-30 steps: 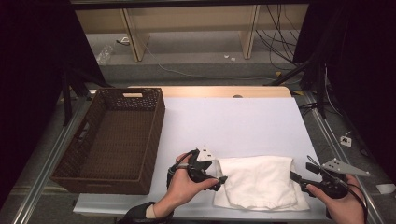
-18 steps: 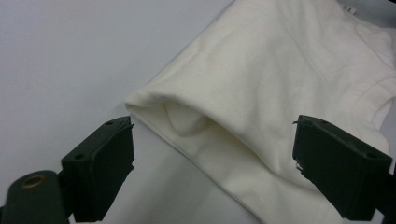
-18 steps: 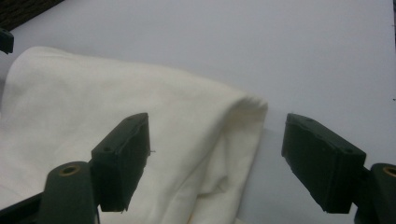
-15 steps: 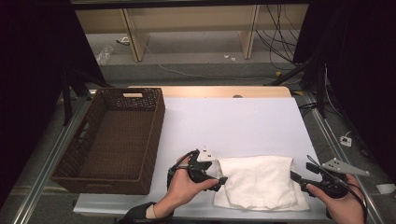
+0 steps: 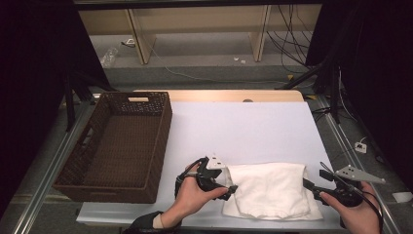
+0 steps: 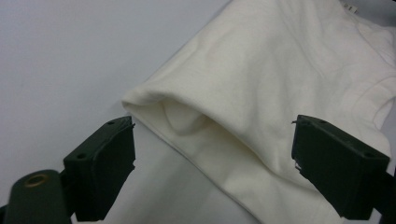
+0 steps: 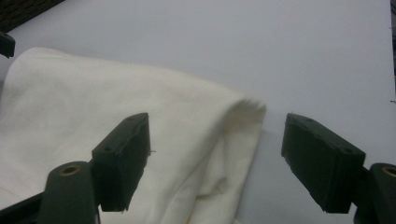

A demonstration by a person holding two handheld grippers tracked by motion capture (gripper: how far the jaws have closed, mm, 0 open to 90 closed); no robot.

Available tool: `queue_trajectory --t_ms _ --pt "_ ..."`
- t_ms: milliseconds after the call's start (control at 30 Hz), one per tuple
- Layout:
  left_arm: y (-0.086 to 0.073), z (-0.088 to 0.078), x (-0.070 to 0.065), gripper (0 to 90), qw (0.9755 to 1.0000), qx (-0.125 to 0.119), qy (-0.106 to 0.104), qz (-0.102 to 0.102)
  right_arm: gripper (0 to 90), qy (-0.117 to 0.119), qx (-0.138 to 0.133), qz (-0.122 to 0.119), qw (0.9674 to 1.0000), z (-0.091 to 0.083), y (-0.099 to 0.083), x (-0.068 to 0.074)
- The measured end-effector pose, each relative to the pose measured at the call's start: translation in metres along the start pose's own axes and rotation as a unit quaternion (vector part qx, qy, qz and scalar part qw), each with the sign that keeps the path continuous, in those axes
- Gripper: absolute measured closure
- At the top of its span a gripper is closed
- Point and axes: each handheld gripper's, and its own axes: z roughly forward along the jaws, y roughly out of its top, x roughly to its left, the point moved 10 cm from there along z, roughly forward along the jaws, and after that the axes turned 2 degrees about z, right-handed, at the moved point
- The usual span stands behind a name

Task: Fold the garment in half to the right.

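With the folded white cloth [image 5: 271, 190] lying near the table's front edge between both wide-open grippers, left gripper [image 5: 232, 188] and right gripper [image 5: 307, 184], pinching just the top layer risks unfolding it when lifted.

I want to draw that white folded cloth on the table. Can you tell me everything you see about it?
The white cloth is soft, cream-white fabric that looks like cotton, folded into a thick rectangle of several layers with rounded, puffy fold edges. A collar-like seam and a small tag show at one end in the left gripper view. It lies flat near the front edge of the white table. The left gripper and right gripper sit at its two ends, jaws open around the corners, not pinching it.
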Motion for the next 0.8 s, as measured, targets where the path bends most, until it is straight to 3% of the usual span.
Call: queue_trajectory --t_ms 267,800 --pt "-0.007 0.009 -0.001 14.2 0.9998 0.012 -0.007 -0.014 24.6 0.001 0.003 0.0 1.0 0.003 -0.001 0.0" --pt "-0.016 0.025 -0.008 18.1 0.9993 0.034 -0.005 -0.015 24.6 0.002 0.009 -0.005 0.9999 0.001 -0.003 0.001"
